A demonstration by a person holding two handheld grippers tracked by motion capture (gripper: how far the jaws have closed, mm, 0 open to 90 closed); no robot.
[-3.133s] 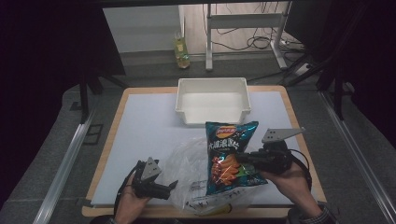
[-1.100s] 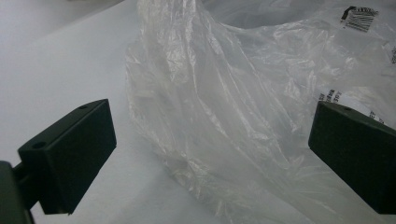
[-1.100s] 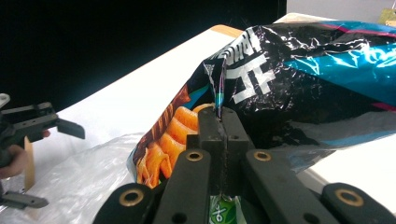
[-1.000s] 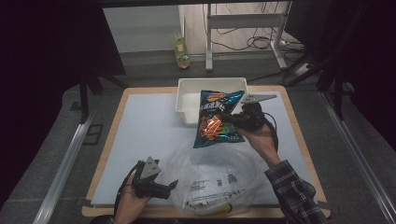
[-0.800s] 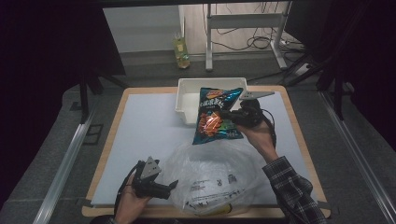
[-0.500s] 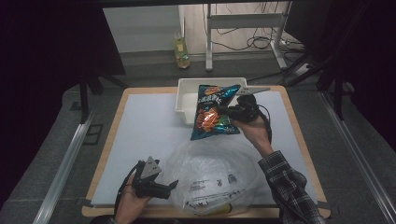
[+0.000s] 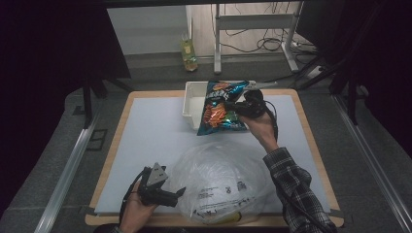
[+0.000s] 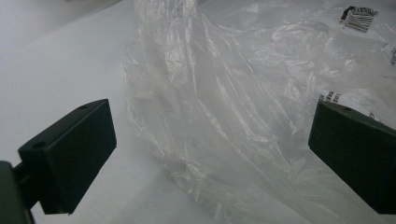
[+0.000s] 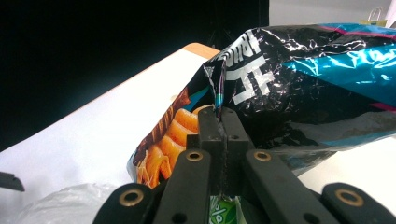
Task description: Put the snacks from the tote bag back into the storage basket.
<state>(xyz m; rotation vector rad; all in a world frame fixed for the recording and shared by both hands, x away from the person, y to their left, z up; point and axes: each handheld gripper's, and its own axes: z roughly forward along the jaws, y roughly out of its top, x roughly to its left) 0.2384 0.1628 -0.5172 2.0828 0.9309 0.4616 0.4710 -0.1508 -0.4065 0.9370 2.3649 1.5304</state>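
Since three seconds before, the right gripper (image 7: 239, 108) had carried the snack bag (image 7: 221, 108) from the lower middle of the high view, where it had hung over the plastic bag (image 7: 223, 182), up to the bin (image 7: 193, 100) in the upper middle; over the last second it had slid a little further up and left. In the high view the snack bag hung tilted, its top over the bin's opening and its lower edge past the bin's front wall, above the white mat (image 7: 145, 131). The right gripper sat at the snack bag's right edge, with its hand and a plaid sleeve (image 7: 291, 187) running down to the lower right corner. In the right gripper view the jaws were clamped together on a thin seam of the snack bag (image 9: 299, 70), which spread across the upper right of that frame, black and blue with orange snacks printed at its lower left; the mat (image 9: 93, 140) lay below it at left. The left gripper (image 7: 177, 194) had stayed at the lower left of the high view, lying low at the left edge of the plastic bag, its jaws wide apart. In the left gripper view the two black pads (image 8: 77, 149) stood at the far left and far right of the frame, with the crumpled clear plastic bag (image 8: 224, 116) rising between them; whether either pad touched the film could not be told. The wooden table (image 7: 121, 126) edge framed the mat on all sides.
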